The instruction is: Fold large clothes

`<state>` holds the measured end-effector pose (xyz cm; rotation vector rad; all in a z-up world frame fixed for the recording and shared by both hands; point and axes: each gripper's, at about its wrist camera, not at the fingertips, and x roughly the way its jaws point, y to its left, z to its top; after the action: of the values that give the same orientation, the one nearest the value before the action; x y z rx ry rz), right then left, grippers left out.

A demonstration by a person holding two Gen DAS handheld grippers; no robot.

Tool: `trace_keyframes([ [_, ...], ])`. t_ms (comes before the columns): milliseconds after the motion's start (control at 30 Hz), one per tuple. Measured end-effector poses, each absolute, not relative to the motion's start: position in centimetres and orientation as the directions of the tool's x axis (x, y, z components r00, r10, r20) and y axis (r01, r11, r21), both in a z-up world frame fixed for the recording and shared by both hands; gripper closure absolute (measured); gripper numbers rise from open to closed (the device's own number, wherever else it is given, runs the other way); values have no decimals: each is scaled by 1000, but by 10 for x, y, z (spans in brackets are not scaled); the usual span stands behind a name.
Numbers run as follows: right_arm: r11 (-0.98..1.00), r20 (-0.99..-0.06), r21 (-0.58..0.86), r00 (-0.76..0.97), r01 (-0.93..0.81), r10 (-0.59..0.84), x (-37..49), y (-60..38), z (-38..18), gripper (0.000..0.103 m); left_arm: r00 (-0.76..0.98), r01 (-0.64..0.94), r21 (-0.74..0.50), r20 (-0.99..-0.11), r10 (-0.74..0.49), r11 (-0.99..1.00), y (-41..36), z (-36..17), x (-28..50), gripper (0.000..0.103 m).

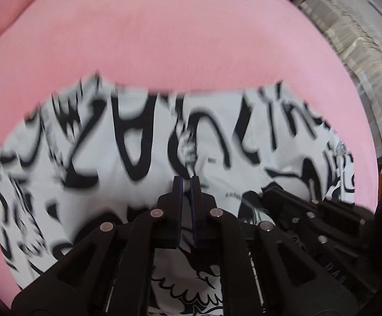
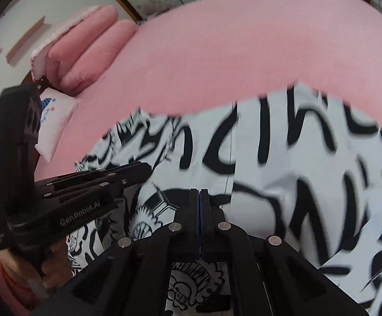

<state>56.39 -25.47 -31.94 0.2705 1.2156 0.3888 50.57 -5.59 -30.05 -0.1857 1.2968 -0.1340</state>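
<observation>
The garment, white with black print, lay spread on the pink bed, under and ahead of both tongs. We saw our left tongs almost closed, a thin gap between the pads; whether cloth sat in it we could not tell. Our right tongs were fully closed, tips over the cloth; a grip we could not tell. In the right view the left tongs lay just to the left, over the garment's edge.
</observation>
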Motion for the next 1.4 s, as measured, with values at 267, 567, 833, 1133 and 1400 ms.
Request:
trace_keyframes([
  [267, 910, -864, 392, 286, -137, 415, 531, -272, -346, 103, 316, 57, -41, -947, -57, 998, -48, -315, 461, 98],
  [567, 986, -922, 136, 353, -97, 161, 486, -334, -316, 103, 347, 9, -82, -935, -80, 997, 8, -298, 404, 98],
  [833, 997, -936, 74, 344, -37, 82, 408, -372, -305, 103, 387, -51, -138, -916, -108, 989, 50, -265, 331, 98],
  [1133, 969, -956, 150, 278, 197, 92, 294, -390, -276, 98, 214, -123, -204, -961, -175, 971, 77, -229, 248, 97],
  [1400, 928, -940, 199, 329, 315, 90, 206, -356, -237, 64, 223, -129, -162, -966, -130, 978, 64, -195, 183, 97],
])
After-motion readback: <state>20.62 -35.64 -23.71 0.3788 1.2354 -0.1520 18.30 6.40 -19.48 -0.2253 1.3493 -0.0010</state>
